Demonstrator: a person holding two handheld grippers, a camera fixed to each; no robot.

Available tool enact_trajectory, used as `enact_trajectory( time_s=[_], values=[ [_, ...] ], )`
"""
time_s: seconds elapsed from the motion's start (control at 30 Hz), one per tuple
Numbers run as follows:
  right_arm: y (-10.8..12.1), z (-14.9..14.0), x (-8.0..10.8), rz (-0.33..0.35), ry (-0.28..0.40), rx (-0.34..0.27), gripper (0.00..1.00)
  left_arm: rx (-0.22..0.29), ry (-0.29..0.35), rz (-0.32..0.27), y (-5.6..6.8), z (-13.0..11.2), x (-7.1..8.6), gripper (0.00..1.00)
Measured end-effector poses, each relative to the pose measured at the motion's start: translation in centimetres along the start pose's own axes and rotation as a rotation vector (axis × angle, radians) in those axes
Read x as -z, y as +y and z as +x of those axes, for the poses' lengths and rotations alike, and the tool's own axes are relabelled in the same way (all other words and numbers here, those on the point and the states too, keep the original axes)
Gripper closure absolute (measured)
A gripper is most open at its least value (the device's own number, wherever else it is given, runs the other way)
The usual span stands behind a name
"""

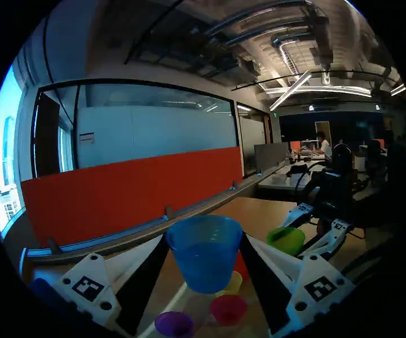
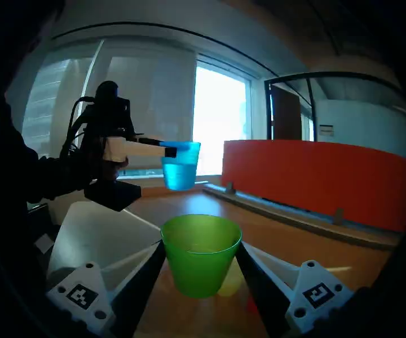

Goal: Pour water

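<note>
Two cups are up off the worktop (image 1: 259, 211), each upright & level, likely so nothing spills pre-pour. Left gripper (image 1: 204, 242) pinches the blue cup (image 1: 204, 262), water inside, held high w/ the arm reached out. Right gripper (image 2: 201, 245) clamps the green cup (image 2: 201, 270) lower, prob. as receiver. Small pink cup (image 1: 228, 308) sits on the worktop, below both.

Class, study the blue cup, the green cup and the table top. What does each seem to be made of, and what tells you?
Blue cup: probably thin translucent plastic; light glows through its wall.
Green cup: likely the same smooth plastic, evenly coloured, thin rim.
Table top: wood or wood-look laminate, warm brown with a soft sheen; which, I cannot tell.
</note>
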State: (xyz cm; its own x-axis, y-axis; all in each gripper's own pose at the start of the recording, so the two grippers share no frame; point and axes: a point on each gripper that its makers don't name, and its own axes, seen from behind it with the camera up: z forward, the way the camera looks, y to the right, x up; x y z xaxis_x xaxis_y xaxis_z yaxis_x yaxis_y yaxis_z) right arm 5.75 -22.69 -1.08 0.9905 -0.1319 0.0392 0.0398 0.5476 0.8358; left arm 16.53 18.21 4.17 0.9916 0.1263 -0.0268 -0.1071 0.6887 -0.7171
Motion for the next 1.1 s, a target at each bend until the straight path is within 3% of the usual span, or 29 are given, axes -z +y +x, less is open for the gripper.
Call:
enact_trajectory(
  time_s=[0.67,1.1],
  values=[
    [-2.8,-1.3,-2.5,0.091,-0.031,-0.013,0.10,-0.131,0.020,0.033,-0.1,0.7,0.4,0.13],
    [-4.4,-2.2,-3.9,0.143,-0.043,-0.023,0.10,-0.221,0.020,0.034,0.9,1.1,0.3,0.13]
  ],
)
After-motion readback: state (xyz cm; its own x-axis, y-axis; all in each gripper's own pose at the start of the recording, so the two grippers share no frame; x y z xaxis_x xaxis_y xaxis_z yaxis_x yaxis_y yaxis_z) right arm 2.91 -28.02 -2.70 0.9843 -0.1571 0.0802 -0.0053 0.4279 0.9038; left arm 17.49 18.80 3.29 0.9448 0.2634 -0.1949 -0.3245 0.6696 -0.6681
